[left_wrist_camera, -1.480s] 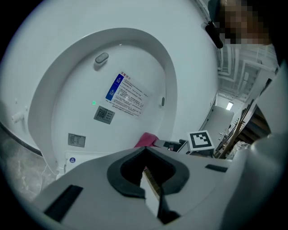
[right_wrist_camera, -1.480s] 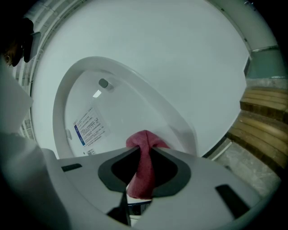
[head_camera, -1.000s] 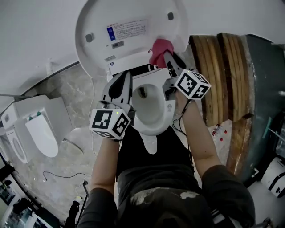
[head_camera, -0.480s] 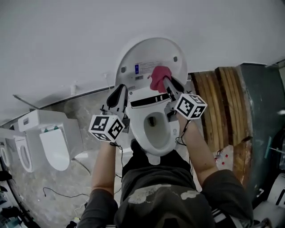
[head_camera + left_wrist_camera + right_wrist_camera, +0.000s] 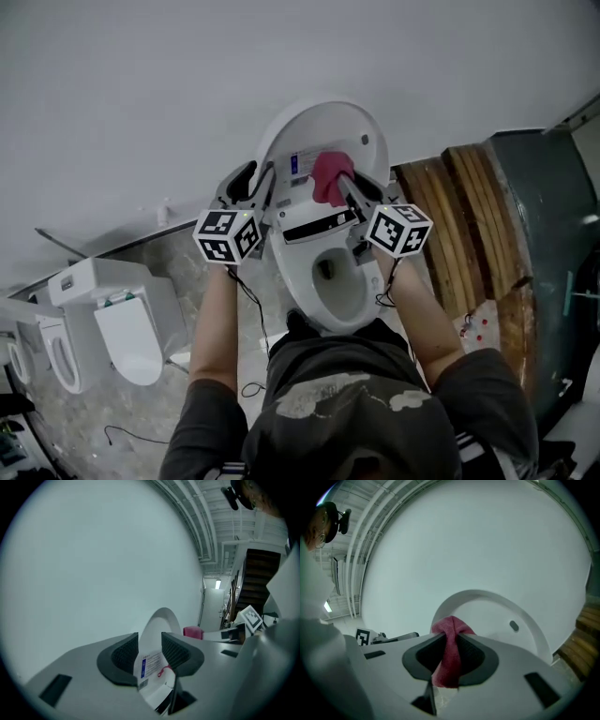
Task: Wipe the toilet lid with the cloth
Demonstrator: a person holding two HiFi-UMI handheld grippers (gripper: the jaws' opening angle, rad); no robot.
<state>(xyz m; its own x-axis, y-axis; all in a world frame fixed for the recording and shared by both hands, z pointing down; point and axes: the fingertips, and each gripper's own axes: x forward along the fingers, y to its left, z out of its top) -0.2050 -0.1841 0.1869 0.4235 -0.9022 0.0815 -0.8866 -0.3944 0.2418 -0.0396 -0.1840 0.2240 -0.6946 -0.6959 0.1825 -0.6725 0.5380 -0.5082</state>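
Observation:
The white toilet lid (image 5: 323,141) stands raised against the wall, its inner face with a printed label toward me. My right gripper (image 5: 345,183) is shut on a red cloth (image 5: 330,176), which lies bunched against the middle of that face. In the right gripper view the cloth (image 5: 449,653) hangs pinched between the pads in front of the lid (image 5: 497,616). My left gripper (image 5: 251,183) is at the lid's left edge. Its jaws have just been opening. In the left gripper view the lid's edge (image 5: 161,620) shows in the gap, with the pads apart from it.
Below the lid is the open toilet bowl with its seat (image 5: 337,281). Another white toilet (image 5: 122,319) stands to the left. Wooden planks (image 5: 469,225) lean at the right. A cable (image 5: 248,300) trails on the marble floor. A plain white wall is behind.
Both grippers have risen from beside the seat to the raised lid. The cloth has gone from the lid's lower right edge to its middle. The left jaws have opened.

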